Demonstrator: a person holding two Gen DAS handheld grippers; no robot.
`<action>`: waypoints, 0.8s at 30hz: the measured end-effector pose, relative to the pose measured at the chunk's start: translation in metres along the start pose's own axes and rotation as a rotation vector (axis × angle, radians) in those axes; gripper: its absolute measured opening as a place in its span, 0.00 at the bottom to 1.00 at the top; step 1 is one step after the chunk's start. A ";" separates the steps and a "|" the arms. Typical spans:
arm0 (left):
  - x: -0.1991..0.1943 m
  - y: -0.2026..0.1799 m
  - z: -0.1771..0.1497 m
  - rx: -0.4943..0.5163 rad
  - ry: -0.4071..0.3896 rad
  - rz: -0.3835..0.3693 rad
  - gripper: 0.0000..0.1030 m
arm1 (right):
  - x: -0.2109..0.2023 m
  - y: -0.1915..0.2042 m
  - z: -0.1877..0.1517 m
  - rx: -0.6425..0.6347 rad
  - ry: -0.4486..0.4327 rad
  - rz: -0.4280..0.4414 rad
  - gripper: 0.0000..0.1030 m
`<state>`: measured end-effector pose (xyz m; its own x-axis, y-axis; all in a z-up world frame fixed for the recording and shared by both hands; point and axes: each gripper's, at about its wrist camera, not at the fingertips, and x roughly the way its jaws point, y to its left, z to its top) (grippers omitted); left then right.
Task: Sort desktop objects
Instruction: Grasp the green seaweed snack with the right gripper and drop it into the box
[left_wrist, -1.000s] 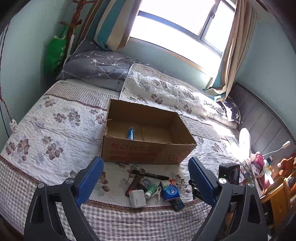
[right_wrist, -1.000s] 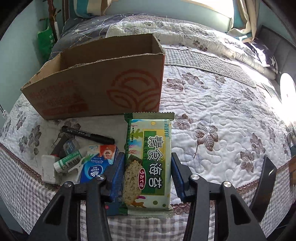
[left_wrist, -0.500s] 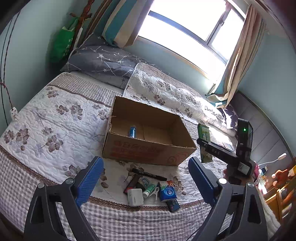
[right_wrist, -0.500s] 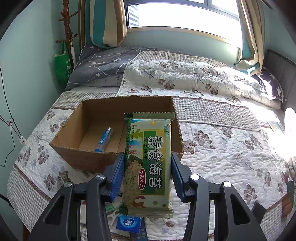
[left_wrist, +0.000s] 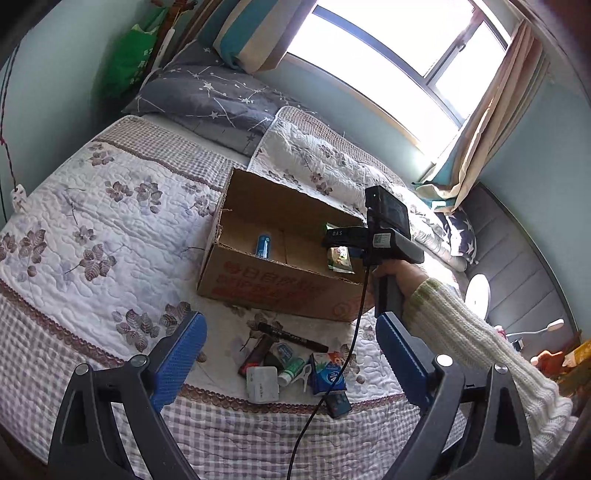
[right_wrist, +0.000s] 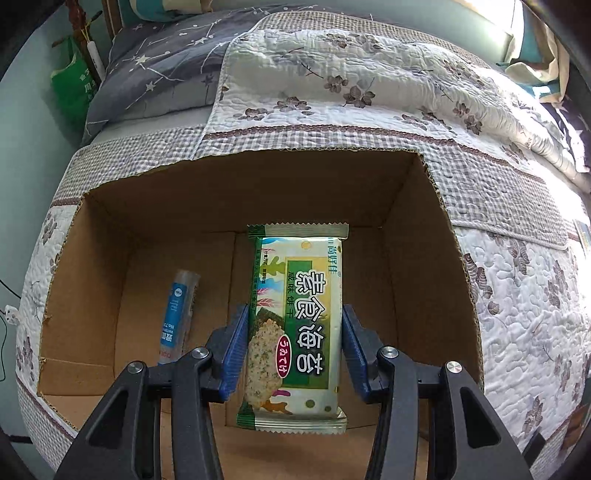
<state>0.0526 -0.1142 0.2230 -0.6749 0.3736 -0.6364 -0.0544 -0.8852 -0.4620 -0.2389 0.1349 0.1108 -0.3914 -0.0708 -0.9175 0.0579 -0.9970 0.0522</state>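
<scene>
Two grippers here: the right gripper (right_wrist: 293, 354) is clamped on a green seaweed cracker packet (right_wrist: 295, 325) over the open cardboard box (right_wrist: 417, 258), beside a blue tube (right_wrist: 177, 314) inside. Left gripper (left_wrist: 291, 363) hangs wide open, holding nothing, above the leftover clutter on the quilt (left_wrist: 92, 229).

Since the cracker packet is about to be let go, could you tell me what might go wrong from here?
The right gripper holds the cracker packet above the cardboard box floor; released here, it may tumble onto the blue tube. The gripper's cable hangs over the leftover pile and could drag items.
</scene>
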 end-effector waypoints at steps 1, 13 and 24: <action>0.001 -0.001 0.000 0.008 -0.001 0.005 1.00 | 0.005 -0.002 -0.001 0.009 0.007 -0.001 0.47; 0.026 -0.011 -0.012 0.079 0.068 0.081 1.00 | -0.102 -0.012 -0.053 -0.119 -0.233 0.008 0.71; 0.134 -0.026 -0.096 0.377 0.399 0.316 1.00 | -0.215 -0.052 -0.206 -0.147 -0.325 -0.016 0.81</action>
<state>0.0343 -0.0142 0.0908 -0.3784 0.0887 -0.9214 -0.2026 -0.9792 -0.0111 0.0317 0.2085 0.2242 -0.6639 -0.0853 -0.7430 0.1715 -0.9844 -0.0402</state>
